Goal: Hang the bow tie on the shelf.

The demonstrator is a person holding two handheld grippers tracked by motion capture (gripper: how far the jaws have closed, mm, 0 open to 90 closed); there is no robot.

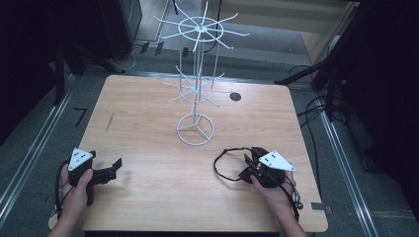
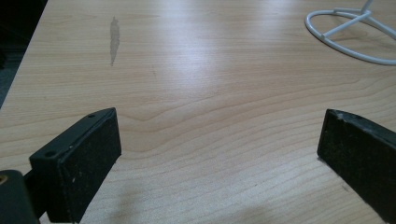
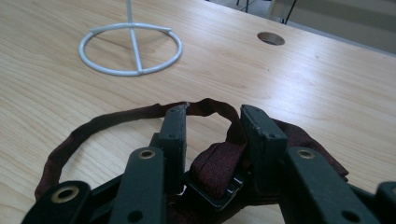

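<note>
A dark red strap [image 1: 221,168] with a black buckle [image 3: 212,198] lies on the wooden table [image 1: 148,113] at the front right, its loop [image 3: 93,126] curling out to the left. My right gripper [image 1: 250,162] is shut on the bunched part of the strap [image 3: 217,163], one jaw on each side, as the right gripper view [image 3: 214,113] shows. My left gripper [image 1: 114,168] rests low at the front left, held in a hand. Its jaws stand wide apart over bare wood [image 2: 219,135], holding nothing.
A tall white wire rack [image 1: 197,84] with radiating hooks stands mid-table on a ring base [image 1: 195,129] [image 3: 130,49] [image 2: 350,35]. A round cable hole [image 1: 235,97] [image 3: 271,38] lies behind it. A dark streak [image 2: 113,39] marks the left side. Cables lie on the floor around the table.
</note>
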